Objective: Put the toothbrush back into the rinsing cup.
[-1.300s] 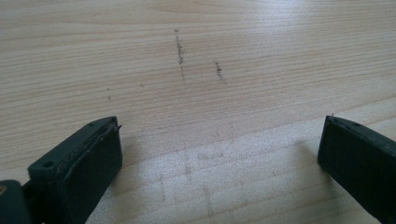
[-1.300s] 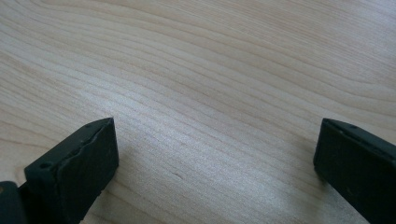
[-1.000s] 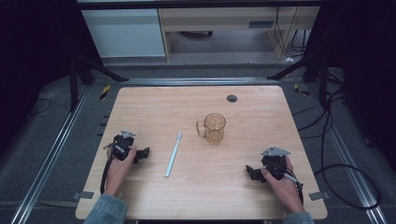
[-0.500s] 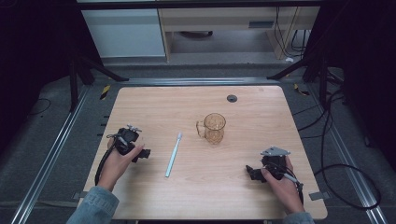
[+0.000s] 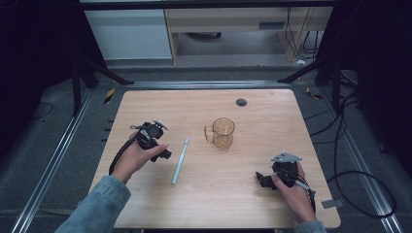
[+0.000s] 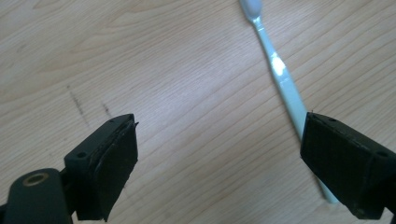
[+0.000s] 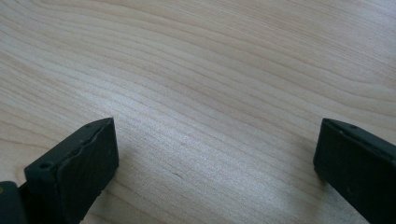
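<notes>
1. The toothbrush (image 5: pixel 180 160) lay flat on the wooden table (image 5: pixel 272 104), left of the amber glass mug (image 5: pixel 222 133), not yet grasped.
2. The left gripper (image 5: pixel 165 154) hovered beside it, jaws wide but just narrowing, empty.
3. The right gripper (image 5: pixel 261 179) rested gaping, empty.

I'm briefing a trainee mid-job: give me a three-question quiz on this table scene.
1. True or false: the left gripper is clamped on the pale blue plastic toothbrush.
2. What stands right of the toothbrush on the light wooden table: A a plate, B a clear amber glass mug, C a bowl?
3. How do the right gripper's jaws stand?

Key: 1 false, its jaws are apart with the toothbrush beyond them. 2 B. 3 open, nothing between them.
</notes>
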A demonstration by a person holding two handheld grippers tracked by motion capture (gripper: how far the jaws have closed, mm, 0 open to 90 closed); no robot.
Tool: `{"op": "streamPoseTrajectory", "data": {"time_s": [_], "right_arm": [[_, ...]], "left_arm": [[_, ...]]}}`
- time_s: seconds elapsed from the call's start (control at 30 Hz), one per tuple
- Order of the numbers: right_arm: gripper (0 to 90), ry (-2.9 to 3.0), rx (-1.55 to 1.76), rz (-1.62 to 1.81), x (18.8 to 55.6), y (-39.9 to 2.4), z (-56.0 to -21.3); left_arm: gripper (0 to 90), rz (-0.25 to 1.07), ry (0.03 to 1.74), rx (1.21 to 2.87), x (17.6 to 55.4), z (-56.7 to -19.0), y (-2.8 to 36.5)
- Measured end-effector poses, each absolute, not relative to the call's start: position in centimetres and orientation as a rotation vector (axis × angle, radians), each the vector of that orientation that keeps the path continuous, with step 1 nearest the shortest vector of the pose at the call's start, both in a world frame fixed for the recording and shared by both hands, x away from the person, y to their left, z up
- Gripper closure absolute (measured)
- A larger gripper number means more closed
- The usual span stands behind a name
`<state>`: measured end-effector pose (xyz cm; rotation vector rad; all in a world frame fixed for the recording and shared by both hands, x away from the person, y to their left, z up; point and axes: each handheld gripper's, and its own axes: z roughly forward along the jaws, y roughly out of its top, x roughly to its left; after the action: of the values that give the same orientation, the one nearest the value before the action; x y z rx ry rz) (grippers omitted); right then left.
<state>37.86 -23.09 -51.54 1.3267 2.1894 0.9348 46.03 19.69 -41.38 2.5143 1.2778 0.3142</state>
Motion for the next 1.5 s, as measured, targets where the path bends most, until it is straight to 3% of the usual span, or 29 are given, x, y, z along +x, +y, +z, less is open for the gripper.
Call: {"op": "streamPoseTrajectory", "data": {"time_s": [0.43,0.77,1.03,1.33,1.4,1.5], "right_arm": [[0.3,2.189,1.327,0.934,37.9,-23.1,-51.5],[0.3,2.188,1.327,0.934,37.9,-23.1,-51.5],[0.4,2.188,1.328,0.934,37.9,-23.1,-51.5],[0.3,2.187,1.329,0.934,37.9,-23.1,-51.5],[0.3,2.187,1.329,0.934,37.9,-23.1,-51.5],[0.3,2.187,1.329,0.934,37.9,-23.1,-51.5]], "left_arm": [[13.2,0.234,1.323,2.551,47.8,-40.7,16.6],[12.6,0.201,1.227,2.667,47.8,-41.1,14.0],[16.2,0.194,1.267,2.624,48.0,-40.9,14.4],[33.6,0.127,1.276,2.660,48.3,-42.2,13.9],[46.9,0.109,1.285,2.650,48.3,-42.4,13.9],[50.2,0.085,1.292,2.660,48.3,-43.0,13.9]]}}
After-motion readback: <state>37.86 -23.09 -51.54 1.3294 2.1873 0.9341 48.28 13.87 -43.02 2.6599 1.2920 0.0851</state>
